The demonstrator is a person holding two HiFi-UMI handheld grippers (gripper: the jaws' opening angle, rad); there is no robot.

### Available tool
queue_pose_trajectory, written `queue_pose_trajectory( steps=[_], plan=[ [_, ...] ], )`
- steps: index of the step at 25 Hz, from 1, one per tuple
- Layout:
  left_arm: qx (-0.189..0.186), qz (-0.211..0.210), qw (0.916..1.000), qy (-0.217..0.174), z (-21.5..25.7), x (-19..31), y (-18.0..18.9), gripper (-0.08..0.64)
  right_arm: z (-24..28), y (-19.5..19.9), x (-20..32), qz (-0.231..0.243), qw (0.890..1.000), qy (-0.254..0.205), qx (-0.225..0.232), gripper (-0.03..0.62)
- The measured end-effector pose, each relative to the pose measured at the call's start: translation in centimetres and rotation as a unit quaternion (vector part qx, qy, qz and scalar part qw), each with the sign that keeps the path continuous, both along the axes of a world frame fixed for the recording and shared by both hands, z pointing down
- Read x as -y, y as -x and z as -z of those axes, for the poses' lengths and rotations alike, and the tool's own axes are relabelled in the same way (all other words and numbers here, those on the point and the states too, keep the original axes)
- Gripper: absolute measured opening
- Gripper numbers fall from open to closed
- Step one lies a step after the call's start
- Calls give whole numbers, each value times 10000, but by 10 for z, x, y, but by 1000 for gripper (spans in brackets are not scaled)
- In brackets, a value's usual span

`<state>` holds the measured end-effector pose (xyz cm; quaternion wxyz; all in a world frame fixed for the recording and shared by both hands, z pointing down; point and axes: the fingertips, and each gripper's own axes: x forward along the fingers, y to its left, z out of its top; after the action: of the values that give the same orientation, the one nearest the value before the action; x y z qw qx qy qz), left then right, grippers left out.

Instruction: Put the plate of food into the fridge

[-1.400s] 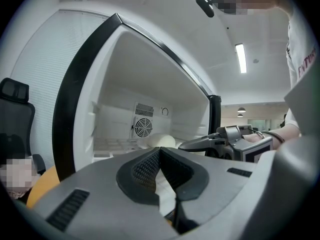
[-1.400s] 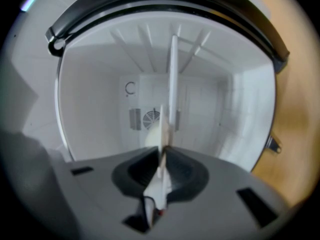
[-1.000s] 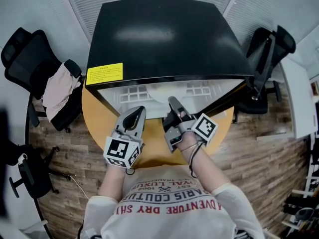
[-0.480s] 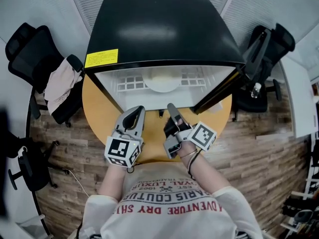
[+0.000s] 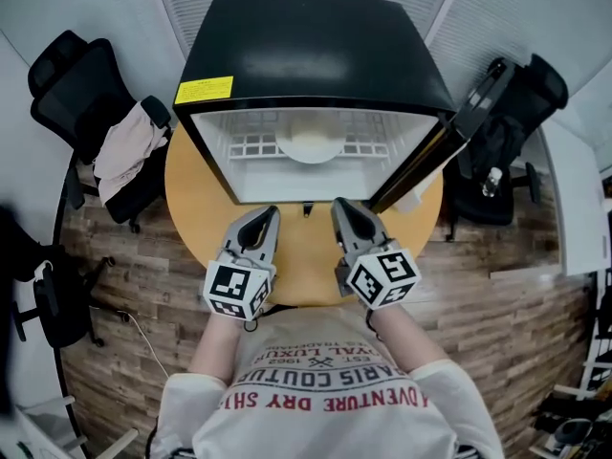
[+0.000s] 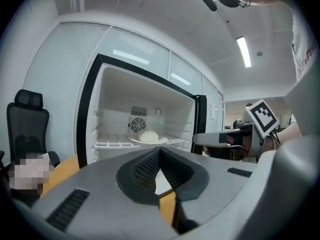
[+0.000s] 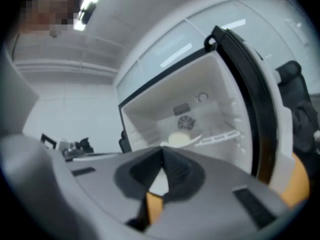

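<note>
The black-topped fridge (image 5: 316,46) stands open on the round wooden table (image 5: 301,256). Its door (image 5: 426,156) is swung out to the right. On the white wire shelf inside rests a white plate of pale domed food (image 5: 311,145), also visible as the plate (image 6: 148,137) and the plate (image 7: 181,138) in the two gripper views. Both grippers hover side by side over the table in front of the fridge, clear of the plate. My left gripper (image 5: 265,215) (image 6: 159,152) is shut and holds nothing. My right gripper (image 5: 341,207) (image 7: 162,152) is shut and empty too.
A black office chair (image 5: 72,75) with a pale garment (image 5: 124,151) over it stands at the left. Another black chair (image 5: 512,113) sits behind the open door at the right. A yellow label (image 5: 204,90) marks the fridge's front left corner. Wood flooring surrounds the table.
My right gripper has drawn back from the fridge opening toward the person and now sits level beside the left one. The plate stays on the shelf; the door stays open.
</note>
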<state>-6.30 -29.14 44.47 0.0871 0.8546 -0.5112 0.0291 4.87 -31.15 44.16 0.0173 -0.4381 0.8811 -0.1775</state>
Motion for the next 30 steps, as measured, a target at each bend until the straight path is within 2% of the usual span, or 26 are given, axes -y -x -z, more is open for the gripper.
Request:
queue_pose_trajectory(
  steps=[4, 9, 17, 24, 30],
  plan=[
    [34, 43, 10000, 1, 2, -7, -5, 29, 1, -2, -10, 183, 9956, -418, -824, 28],
    [165, 66, 9998, -61, 8, -13, -9, 29, 1, -11, -17, 177, 9926, -535, -1079, 28],
    [215, 57, 9997, -128, 14, -16, -18, 29, 1, -14, -25, 338, 9943, -414, -927, 28],
    [212, 3, 9997, -135, 15, -14, -27, 29, 3, -15, -27, 376, 9920, -507, -1097, 28],
    [206, -1, 9997, -164, 17, -12, -28, 29, 10, -18, -28, 356, 9950, -339, -868, 28]
  ],
)
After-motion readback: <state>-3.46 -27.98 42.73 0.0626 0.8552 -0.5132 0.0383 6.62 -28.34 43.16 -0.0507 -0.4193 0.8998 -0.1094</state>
